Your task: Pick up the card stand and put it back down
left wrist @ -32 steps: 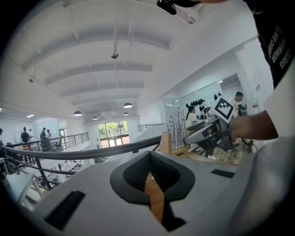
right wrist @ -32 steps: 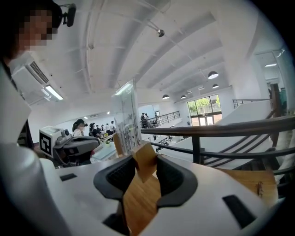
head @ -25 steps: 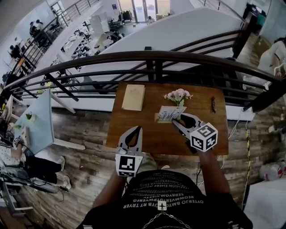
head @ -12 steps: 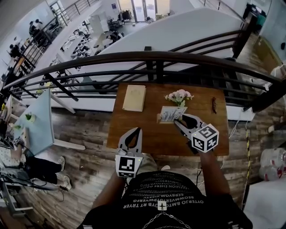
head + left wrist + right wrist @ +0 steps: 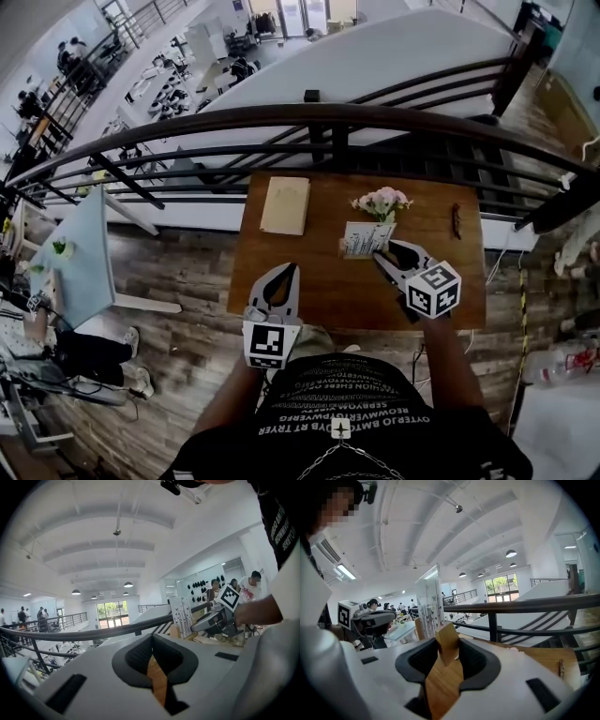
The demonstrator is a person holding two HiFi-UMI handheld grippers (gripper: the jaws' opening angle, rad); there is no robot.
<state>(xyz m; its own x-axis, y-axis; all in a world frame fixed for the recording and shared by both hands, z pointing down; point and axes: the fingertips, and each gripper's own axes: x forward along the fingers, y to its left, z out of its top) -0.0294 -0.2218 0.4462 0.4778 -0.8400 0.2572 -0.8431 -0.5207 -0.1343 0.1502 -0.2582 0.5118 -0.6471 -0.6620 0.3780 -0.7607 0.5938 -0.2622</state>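
Right tongs [image 5: 380,253] grip the upright card stand [image 5: 364,240], its length running 9-to-3 o'clock. Left tongs [image 5: 289,269] are clenched, empty, over bare counter [image 5: 319,281] at 7 o'clock.

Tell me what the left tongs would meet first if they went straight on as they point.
Likely the bare table just ahead, as the left tongs dip slightly toward it; skimming above it, they would reach the tan notebook next. Depth is unclear.

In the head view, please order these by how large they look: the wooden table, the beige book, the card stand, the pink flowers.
1. wooden table
2. beige book
3. card stand and pink flowers: these two look about the same size, so I do not rank them.
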